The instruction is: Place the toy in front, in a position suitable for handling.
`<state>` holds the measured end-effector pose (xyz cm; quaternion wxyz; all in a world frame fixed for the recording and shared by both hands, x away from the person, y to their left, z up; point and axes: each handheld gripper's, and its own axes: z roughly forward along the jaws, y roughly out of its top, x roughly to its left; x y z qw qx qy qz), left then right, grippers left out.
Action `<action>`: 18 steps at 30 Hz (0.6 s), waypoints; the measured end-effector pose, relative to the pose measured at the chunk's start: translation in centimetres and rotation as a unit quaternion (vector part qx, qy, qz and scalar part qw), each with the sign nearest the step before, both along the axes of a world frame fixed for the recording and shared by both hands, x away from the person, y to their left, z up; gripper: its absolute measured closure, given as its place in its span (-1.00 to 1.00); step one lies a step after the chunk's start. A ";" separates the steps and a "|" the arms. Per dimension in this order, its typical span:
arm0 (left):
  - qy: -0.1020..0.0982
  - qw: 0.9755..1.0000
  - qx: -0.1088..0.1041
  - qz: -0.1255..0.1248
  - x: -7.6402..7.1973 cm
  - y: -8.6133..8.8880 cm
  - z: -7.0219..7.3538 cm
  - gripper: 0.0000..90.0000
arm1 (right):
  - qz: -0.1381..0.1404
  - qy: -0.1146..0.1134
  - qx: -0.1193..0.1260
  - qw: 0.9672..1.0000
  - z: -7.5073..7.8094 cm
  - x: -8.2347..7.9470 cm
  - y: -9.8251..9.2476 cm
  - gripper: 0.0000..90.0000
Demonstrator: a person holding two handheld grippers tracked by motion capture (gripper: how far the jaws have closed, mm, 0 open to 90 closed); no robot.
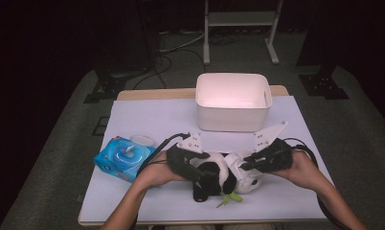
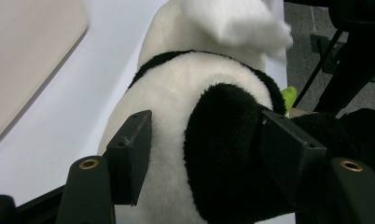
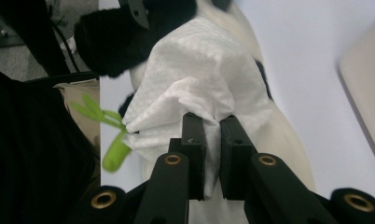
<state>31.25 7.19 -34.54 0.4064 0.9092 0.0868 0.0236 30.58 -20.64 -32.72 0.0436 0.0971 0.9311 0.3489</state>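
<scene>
A black-and-white panda plush [image 1: 214, 178] lies on the white table cover near the front edge, with a green leaf sprig [image 1: 230, 198] at its front. My left gripper [image 1: 206, 172] comes in from the left, its jaws pressed on either side of the panda's body [image 2: 199, 116]; one pad [image 2: 129, 154] is on white fur, the other on black fur. My right gripper [image 1: 244, 165] comes from the right, shut on a white tissue [image 3: 195, 70] draped over the panda [image 3: 111, 37]. The tissue [image 2: 232, 18] lies at the plush's far end in the left gripper view.
A white bin [image 1: 232, 101] stands at the back middle of the table. A blue wipes pack [image 1: 123, 158] with its flap open lies at the left, close to my left forearm. The table's front edge [image 1: 181, 221] is just below the plush.
</scene>
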 end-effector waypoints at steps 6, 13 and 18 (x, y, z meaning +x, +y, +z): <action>-0.001 1.000 0.004 0.000 0.0 0.0 0.1 -0.20 | -0.040 0.006 0.011 0.999 -0.5 -0.1 -3.7 0.81; 0.004 1.000 0.000 0.000 0.1 0.0 0.1 -0.21 | -0.075 0.033 0.028 0.996 -2.1 0.1 -6.9 0.81; 0.001 1.000 0.002 -0.001 0.1 -0.1 0.1 -0.21 | -0.074 0.031 0.028 0.996 -1.8 0.1 -6.7 0.80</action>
